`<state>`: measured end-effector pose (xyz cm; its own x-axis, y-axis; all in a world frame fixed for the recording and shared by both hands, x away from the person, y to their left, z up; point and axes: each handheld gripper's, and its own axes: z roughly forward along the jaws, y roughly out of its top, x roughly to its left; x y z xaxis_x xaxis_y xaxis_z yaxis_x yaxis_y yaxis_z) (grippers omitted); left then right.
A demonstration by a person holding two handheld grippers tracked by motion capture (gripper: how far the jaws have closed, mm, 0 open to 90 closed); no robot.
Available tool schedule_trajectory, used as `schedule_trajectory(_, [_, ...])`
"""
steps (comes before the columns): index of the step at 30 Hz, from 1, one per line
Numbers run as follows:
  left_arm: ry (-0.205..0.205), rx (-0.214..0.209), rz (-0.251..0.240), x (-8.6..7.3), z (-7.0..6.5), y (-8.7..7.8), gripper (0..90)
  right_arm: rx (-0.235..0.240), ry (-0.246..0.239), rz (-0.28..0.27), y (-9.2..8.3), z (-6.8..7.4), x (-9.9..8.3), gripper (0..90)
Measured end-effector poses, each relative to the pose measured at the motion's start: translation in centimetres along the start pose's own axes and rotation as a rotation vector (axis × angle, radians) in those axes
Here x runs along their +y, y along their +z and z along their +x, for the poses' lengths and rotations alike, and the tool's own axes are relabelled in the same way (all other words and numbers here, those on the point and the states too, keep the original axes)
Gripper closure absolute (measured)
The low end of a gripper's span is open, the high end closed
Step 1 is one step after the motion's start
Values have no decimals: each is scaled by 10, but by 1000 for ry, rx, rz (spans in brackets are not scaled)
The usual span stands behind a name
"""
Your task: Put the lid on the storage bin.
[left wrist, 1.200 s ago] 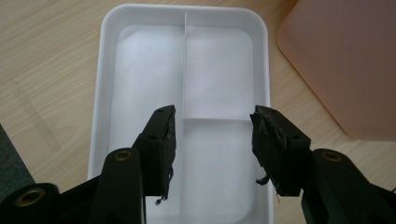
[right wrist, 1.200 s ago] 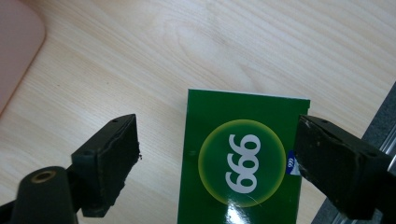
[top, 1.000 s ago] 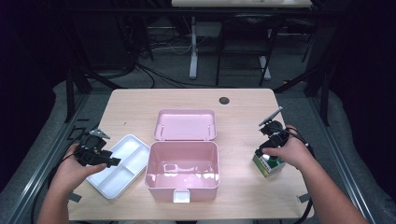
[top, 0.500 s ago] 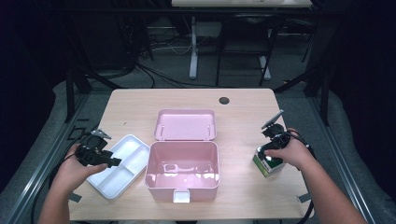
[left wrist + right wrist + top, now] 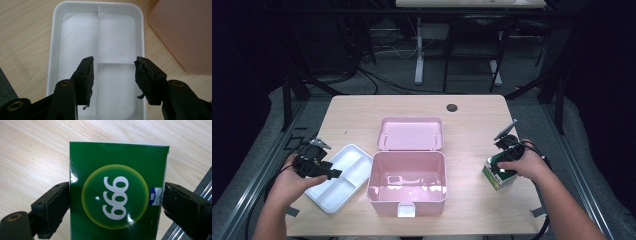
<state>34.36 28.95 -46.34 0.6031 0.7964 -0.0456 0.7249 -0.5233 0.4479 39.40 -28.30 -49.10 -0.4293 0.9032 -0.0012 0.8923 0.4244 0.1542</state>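
A green box printed "999" rests on the wooden table at the right. My right gripper is down over it, one pad against each side, shut on the box. At the left, a white divided tray lies empty. My left gripper hovers over the tray's near end, open, with nothing between its fingers. In the middle an empty pink box stands open, its lid lying flat behind it; its wall is beside the tray.
The table has a round cable hole at the back. Its right edge runs close beside the green box, with a metal rail just past it. Dark floor, cables and desk legs lie behind the table.
My right gripper has come down from above the green box to straddle it. The box, the left gripper and the tray have stayed in place.
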Motion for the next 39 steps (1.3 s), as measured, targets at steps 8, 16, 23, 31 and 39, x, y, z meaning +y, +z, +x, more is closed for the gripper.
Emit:
schedule_trajectory(8, [-2,1,-3,-1,1,-1,493,5,2,18,1,0,0,116])
schedule_trajectory(16, [-3,2,-2,-1,1,-1,493,10,4,23,0,-1,0,130])
schedule_trajectory(23, [-3,0,0,-1,1,-1,492,6,-1,46,0,-1,2,135])
schedule_trajectory(31, [-2,2,-2,-1,1,-2,492,7,12,51,0,0,3,147])
schedule_trajectory(39, [-3,0,-1,-1,0,-2,492,14,-5,56,-1,1,2,152])
